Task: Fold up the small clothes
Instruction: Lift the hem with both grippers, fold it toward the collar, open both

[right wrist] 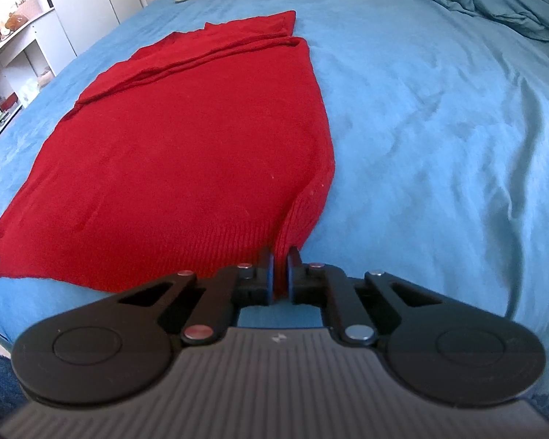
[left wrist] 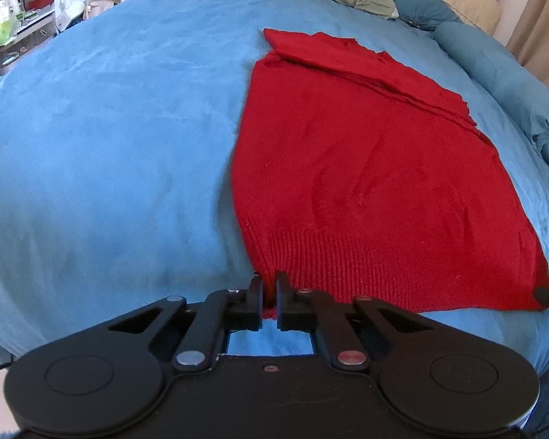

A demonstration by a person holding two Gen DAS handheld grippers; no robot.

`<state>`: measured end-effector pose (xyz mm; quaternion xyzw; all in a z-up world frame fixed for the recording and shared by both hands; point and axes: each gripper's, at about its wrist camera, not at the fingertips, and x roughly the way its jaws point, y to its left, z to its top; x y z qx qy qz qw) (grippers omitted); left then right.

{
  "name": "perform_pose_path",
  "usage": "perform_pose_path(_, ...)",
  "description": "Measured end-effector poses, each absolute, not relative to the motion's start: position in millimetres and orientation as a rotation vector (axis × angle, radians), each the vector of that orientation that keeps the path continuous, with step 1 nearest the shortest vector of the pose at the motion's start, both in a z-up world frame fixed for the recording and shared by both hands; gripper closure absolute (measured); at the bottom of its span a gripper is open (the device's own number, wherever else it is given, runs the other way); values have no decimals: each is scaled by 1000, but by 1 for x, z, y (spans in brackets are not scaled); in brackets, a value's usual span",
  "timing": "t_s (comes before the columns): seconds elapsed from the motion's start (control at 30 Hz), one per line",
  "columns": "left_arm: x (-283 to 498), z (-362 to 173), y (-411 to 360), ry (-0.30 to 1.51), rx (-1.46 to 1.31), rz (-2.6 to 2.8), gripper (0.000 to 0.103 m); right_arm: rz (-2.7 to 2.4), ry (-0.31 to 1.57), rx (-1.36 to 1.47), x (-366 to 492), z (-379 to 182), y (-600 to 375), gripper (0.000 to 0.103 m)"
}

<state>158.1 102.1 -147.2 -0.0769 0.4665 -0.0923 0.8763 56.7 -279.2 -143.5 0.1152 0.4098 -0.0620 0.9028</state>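
Left gripper is pinched tight on the left hem corner of the red sweater, which lies flat on the blue bed close to its near edge, sleeves looking already tucked in at the far end. Over on the right, the right gripper clamps the opposite hem corner, cloth bunched between its jaws. To fold well, I'd say lift both corners together, keep the hem taut and level, and lay it squarely onto the far collar edge.
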Motion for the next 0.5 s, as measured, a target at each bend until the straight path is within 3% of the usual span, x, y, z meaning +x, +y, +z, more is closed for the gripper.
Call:
perform_pose_path(0.3, 177, -64, 114, 786, -266, -238, 98, -36, 729, 298, 78, -71, -293, 82)
perform_pose_path(0.5, 269, -9, 102, 696, -304, -201, 98, 14, 624, 338, 168, -4, -315, 82)
